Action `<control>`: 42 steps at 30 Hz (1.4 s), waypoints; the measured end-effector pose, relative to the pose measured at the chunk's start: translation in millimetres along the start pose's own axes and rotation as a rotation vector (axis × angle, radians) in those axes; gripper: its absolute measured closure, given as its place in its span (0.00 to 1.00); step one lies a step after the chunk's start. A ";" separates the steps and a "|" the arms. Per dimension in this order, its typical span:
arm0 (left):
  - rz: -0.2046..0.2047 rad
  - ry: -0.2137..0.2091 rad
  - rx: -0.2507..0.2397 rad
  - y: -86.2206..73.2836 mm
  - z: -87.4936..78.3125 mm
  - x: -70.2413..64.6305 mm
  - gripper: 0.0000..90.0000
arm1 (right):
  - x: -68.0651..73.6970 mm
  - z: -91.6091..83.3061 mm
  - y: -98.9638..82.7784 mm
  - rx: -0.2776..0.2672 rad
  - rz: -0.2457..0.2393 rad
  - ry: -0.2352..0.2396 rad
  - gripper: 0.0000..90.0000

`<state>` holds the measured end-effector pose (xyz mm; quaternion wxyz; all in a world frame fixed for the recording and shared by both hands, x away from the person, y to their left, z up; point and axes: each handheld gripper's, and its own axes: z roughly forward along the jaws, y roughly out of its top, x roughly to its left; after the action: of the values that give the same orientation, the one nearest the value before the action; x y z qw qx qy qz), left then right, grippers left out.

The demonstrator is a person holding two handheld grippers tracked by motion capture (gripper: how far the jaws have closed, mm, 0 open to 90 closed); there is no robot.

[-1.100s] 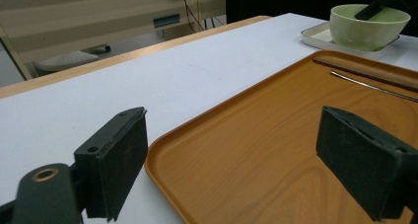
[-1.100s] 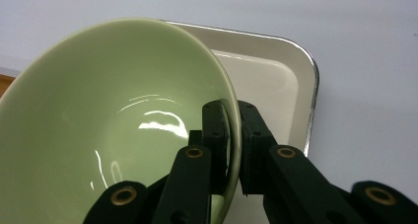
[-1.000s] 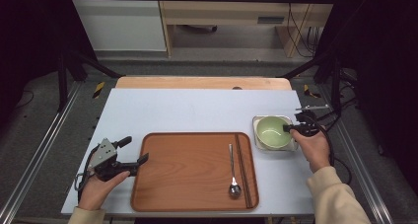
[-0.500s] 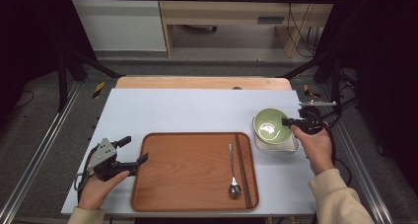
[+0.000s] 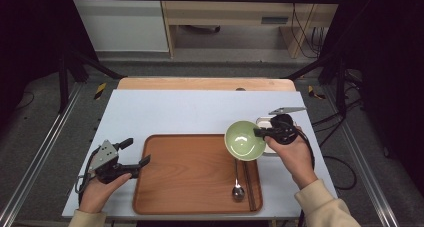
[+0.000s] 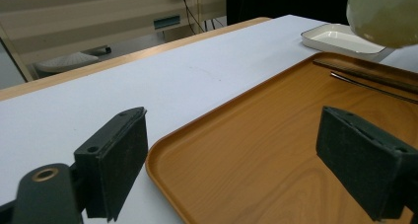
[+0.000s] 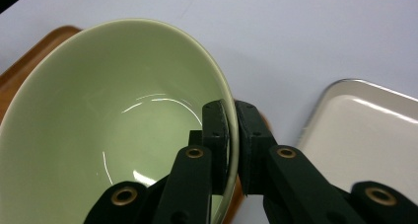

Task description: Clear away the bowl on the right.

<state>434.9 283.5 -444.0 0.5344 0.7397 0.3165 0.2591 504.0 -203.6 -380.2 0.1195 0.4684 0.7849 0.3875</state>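
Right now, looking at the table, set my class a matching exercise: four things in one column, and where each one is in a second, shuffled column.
Things
1. bowl
2. spoon
3. white dish
4. left gripper

Places
A. lying on the wooden tray
B. on the table, beside the tray's right edge
C. held by its rim in the right gripper, above the tray's corner
D. open, at the tray's left edge

Pairs: 1-C, 2-A, 3-B, 4-D
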 end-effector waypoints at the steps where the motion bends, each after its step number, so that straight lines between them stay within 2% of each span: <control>1: 0.000 0.000 0.000 0.0 0.0 0.0 0.13 | 3.5 2.3 -0.4 0.009 -0.003 0.008 0.94; 12: 0.003 -0.002 0.001 0.3 0.5 -0.6 0.13 | 44.8 39.1 -10.2 0.112 -0.079 0.086 0.94; 16: 0.003 -0.002 0.000 0.4 0.1 -0.4 0.13 | 59.1 48.5 -13.3 0.148 -0.090 0.108 0.94; 19: 0.003 -0.002 0.000 0.5 -0.1 -0.3 0.13 | 64.7 54.2 -15.0 0.165 -0.104 0.115 0.94; 27: 0.003 -0.001 0.000 0.4 -0.1 0.1 0.13 | 69.2 60.9 -18.4 0.195 -0.122 0.129 0.94; 31: 0.004 -0.002 -0.001 0.8 0.0 -0.5 0.13 | 70.9 63.1 -20.7 0.210 -0.107 0.130 0.94; 32: 0.003 -0.002 0.000 0.7 0.1 -0.5 0.13 | 70.6 63.5 -21.4 0.214 -0.117 0.129 0.94; 34: 0.004 -0.002 0.002 0.5 0.2 -0.4 0.13 | 71.8 63.8 -21.7 0.223 -0.100 0.135 0.94; 37: 0.004 -0.002 0.001 0.4 0.0 -0.1 0.13 | 70.1 63.7 -21.6 0.230 -0.107 0.134 0.94; 38: 0.003 -0.002 0.000 0.4 0.1 0.0 0.13 | 70.5 63.5 -21.5 0.234 -0.093 0.140 0.94; 42: 0.006 -0.002 0.004 -0.1 0.7 -0.2 0.13 | 69.6 64.3 -22.1 0.244 -0.090 0.152 0.93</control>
<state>435.2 283.0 -444.3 0.5324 0.7420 0.3143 0.2593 488.2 -119.8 -427.1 0.0194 0.4130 0.8533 0.3177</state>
